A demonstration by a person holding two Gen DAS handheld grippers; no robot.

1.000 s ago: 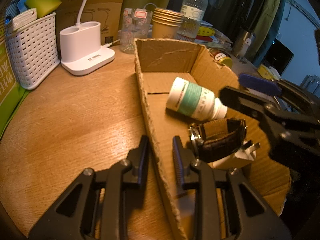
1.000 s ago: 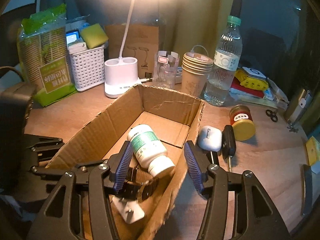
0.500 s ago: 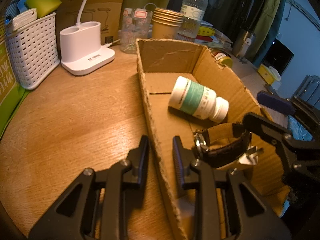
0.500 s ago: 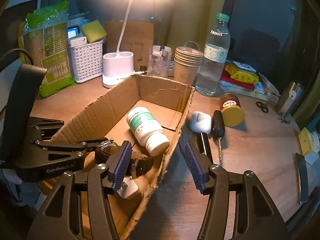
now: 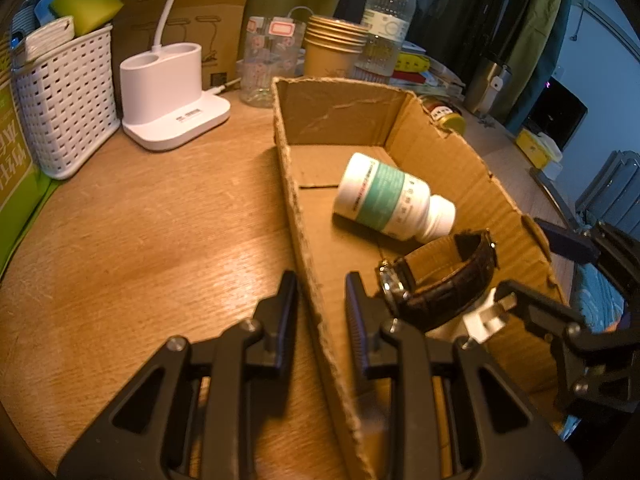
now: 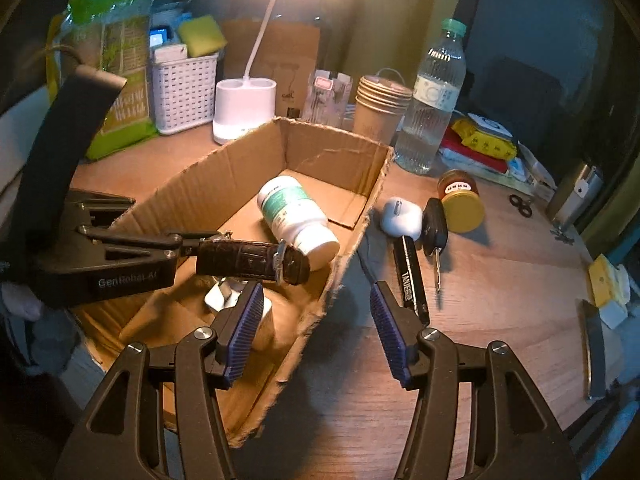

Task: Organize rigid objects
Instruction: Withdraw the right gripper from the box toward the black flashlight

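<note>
Box (image 5: 420, 128) stays clamped by left tool (image 5: 318, 300); right tool (image 6: 316, 320), apart and empty, has left it for the worktop (image 6: 500, 280) items.

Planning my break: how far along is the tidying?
Done: pill bottle, watch and charger plug lie in the cardboard box. In hand: nothing; left claw clamps the box wall, right claw is open and empty. Left, probably: earbud case, car key, pen and jar on the table.

Cardboard box (image 5: 340, 116): rough, matt corrugated board. Inside it, pill bottle (image 5: 394, 196): glossy plastic; watch strap (image 5: 452, 284): dark textured leather. Beneath it, table (image 5: 140, 240): smooth wood grain.
</note>
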